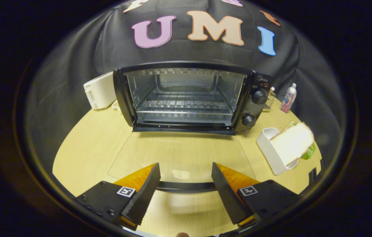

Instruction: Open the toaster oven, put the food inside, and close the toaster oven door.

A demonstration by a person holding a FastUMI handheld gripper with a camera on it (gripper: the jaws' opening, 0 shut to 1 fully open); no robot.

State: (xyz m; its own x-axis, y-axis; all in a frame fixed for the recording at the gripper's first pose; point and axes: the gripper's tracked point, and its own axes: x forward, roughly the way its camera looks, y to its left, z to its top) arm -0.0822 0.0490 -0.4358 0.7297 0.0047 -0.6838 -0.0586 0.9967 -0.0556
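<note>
Gripper: I've got it low over the table, pointing level at the oven mouth. 2 fingers spread wide, nothing held. Door handle bar runs across the gap just behind the tips; can't tell if either finger touches it.
Toaster oven: 1 unit, straight ahead, well beyond the fingers. Cavity open, wire rack visible inside, bare.
Door: folded down flat toward me; glass lets the wood tabletop show thru. Handle sits at the near edge, between the fingers.
Knobs: 2 on the oven's rt panel, upper and lower.
Food: 1 sandwich, bread w/ green filling at the far edge, leaning in a white holder. Holder is on the table, rt of the oven, ahead-right of the rt finger, well apart from it.
White appliance: 1, just left of the oven, touching or nearly so, can't tell.
Bottle: 1, upright, behind-right of the oven near the cloth wall.
Table: light wood, round-edged.
</note>
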